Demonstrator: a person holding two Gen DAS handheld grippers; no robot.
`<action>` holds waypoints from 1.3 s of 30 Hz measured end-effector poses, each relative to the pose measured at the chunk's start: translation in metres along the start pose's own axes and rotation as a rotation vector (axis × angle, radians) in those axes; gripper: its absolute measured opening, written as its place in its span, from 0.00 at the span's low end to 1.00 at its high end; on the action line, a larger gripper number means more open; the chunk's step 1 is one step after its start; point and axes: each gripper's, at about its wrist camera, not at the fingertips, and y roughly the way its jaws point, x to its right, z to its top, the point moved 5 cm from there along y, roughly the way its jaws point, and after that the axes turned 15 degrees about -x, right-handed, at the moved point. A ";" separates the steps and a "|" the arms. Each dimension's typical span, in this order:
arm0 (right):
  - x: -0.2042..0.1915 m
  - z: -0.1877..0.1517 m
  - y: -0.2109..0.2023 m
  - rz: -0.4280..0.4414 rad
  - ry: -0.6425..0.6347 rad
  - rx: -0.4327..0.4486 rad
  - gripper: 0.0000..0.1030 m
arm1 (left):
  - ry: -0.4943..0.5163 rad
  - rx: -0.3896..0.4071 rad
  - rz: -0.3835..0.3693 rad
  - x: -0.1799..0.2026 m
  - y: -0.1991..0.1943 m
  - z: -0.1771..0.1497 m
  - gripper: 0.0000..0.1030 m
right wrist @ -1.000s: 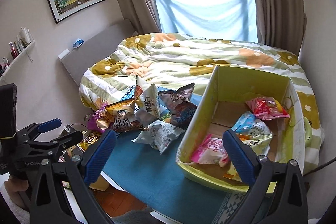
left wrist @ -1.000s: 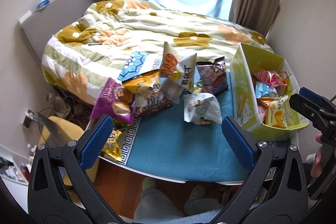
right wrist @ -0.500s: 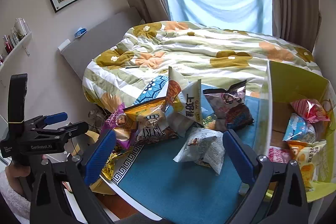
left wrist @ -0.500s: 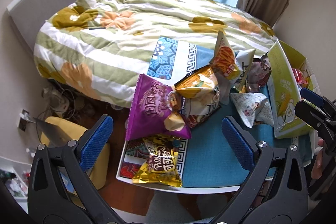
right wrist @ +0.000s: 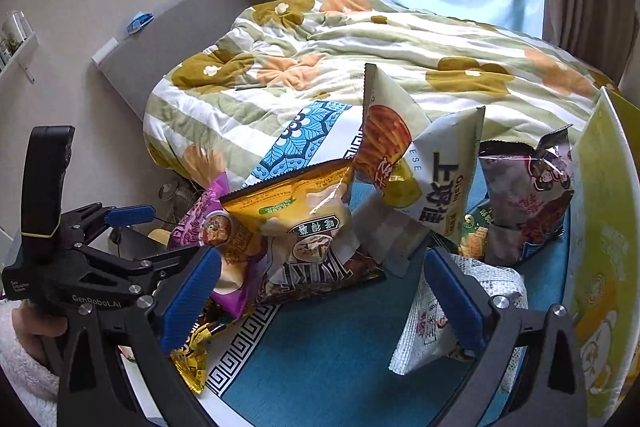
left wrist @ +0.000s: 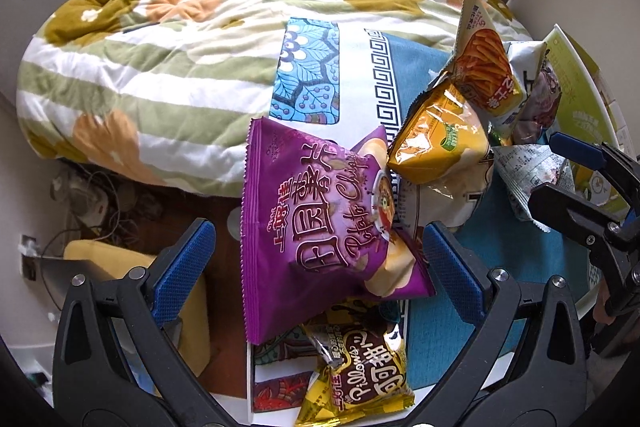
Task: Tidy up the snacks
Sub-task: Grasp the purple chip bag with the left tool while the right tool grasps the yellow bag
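While both tools hang open and empty, the left tool frames the purple chip bag at the table edge; next, close on it, then carry it to the box.

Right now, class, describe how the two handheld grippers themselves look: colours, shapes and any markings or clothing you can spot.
Both the left gripper and the right gripper are black, clamp-like frames with silver screws and textured blue finger pads. White "GenRobot.AI" lettering marks the left one. A fluffy white sleeve covers the wrist holding it.
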 end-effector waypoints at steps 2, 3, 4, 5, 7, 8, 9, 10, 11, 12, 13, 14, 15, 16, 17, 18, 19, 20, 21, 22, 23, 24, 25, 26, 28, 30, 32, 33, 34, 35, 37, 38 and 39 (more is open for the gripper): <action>0.000 0.003 0.008 -0.001 -0.019 -0.013 0.98 | 0.004 -0.002 0.010 0.001 0.006 0.003 0.99; 0.000 0.004 0.013 -0.003 -0.028 -0.023 0.98 | 0.005 -0.001 0.013 0.002 0.007 0.003 0.99; 0.000 0.005 0.017 -0.001 -0.034 -0.032 0.98 | 0.006 -0.002 0.019 0.003 0.009 0.004 0.99; 0.001 0.006 0.021 0.006 -0.039 -0.040 0.98 | 0.009 -0.002 0.025 0.004 0.010 0.005 0.99; 0.002 0.007 0.027 0.018 -0.048 -0.052 0.98 | 0.017 -0.002 0.048 0.006 0.013 0.007 0.99; 0.002 0.008 0.029 0.025 -0.054 -0.054 0.98 | 0.022 -0.002 0.060 0.009 0.014 0.007 0.99; 0.003 0.009 0.031 0.031 -0.059 -0.057 0.98 | 0.027 -0.003 0.072 0.010 0.015 0.008 0.99; 0.003 0.010 0.033 0.034 -0.063 -0.062 0.98 | 0.032 -0.001 0.084 0.012 0.016 0.008 0.98; 0.003 0.011 0.035 0.037 -0.068 -0.068 0.98 | 0.037 0.000 0.094 0.013 0.017 0.008 0.94; 0.003 0.012 0.037 0.042 -0.073 -0.073 0.98 | 0.042 -0.004 0.105 0.015 0.018 0.009 0.93; 0.003 0.013 0.038 0.047 -0.078 -0.077 0.98 | 0.046 -0.010 0.119 0.015 0.020 0.009 0.89; 0.002 0.014 0.040 0.051 -0.083 -0.081 0.97 | 0.046 -0.016 0.138 0.016 0.021 0.009 0.84; 0.002 0.015 0.042 0.055 -0.088 -0.085 0.97 | 0.045 -0.023 0.148 0.016 0.023 0.009 0.82; 0.001 0.015 0.044 0.059 -0.094 -0.090 0.96 | 0.043 -0.025 0.144 0.016 0.023 0.008 0.81; 0.001 0.016 0.046 0.062 -0.099 -0.095 0.95 | 0.041 -0.020 0.145 0.016 0.023 0.008 0.79; 0.001 0.017 0.048 0.064 -0.103 -0.100 0.95 | 0.044 -0.018 0.145 0.017 0.022 0.008 0.77; 0.000 0.017 0.049 0.070 -0.107 -0.104 0.94 | 0.050 -0.017 0.151 0.018 0.022 0.008 0.74; 0.000 0.017 0.051 0.076 -0.111 -0.107 0.93 | 0.055 -0.016 0.161 0.019 0.021 0.007 0.71; 0.000 0.017 0.052 0.080 -0.114 -0.111 0.92 | 0.060 -0.015 0.167 0.019 0.021 0.006 0.69; -0.002 0.018 0.054 0.083 -0.118 -0.114 0.92 | 0.064 -0.012 0.175 0.021 0.021 0.006 0.63; -0.002 0.019 0.056 0.086 -0.121 -0.116 0.91 | 0.067 -0.013 0.175 0.021 0.020 0.006 0.61; -0.002 0.020 0.057 0.090 -0.125 -0.119 0.90 | 0.068 -0.016 0.174 0.021 0.020 0.006 0.60; -0.003 0.020 0.059 0.095 -0.128 -0.122 0.88 | 0.068 -0.018 0.172 0.020 0.019 0.006 0.59; -0.003 0.021 0.061 0.099 -0.133 -0.125 0.87 | 0.069 -0.020 0.171 0.019 0.019 0.006 0.58; -0.004 0.022 0.064 0.106 -0.141 -0.131 0.84 | 0.067 -0.025 0.170 0.019 0.018 0.006 0.57; -0.005 0.024 0.066 0.115 -0.148 -0.131 0.83 | 0.064 -0.028 0.169 0.018 0.017 0.006 0.56; -0.005 0.025 0.067 0.121 -0.156 -0.130 0.83 | 0.061 -0.031 0.169 0.019 0.017 0.007 0.56; -0.006 0.025 0.067 0.126 -0.163 -0.129 0.83 | 0.059 -0.031 0.169 0.019 0.017 0.007 0.56; -0.007 0.025 0.066 0.132 -0.172 -0.126 0.83 | 0.059 -0.032 0.170 0.019 0.017 0.007 0.56; -0.008 0.026 0.066 0.138 -0.181 -0.122 0.83 | 0.059 -0.032 0.170 0.019 0.017 0.007 0.56; -0.009 0.027 0.065 0.145 -0.197 -0.119 0.83 | 0.059 -0.032 0.171 0.019 0.017 0.007 0.56; -0.010 0.027 0.065 0.150 -0.203 -0.119 0.83 | 0.059 -0.032 0.170 0.019 0.017 0.007 0.56; -0.010 0.027 0.066 0.157 -0.210 -0.120 0.83 | 0.060 -0.033 0.170 0.019 0.017 0.007 0.56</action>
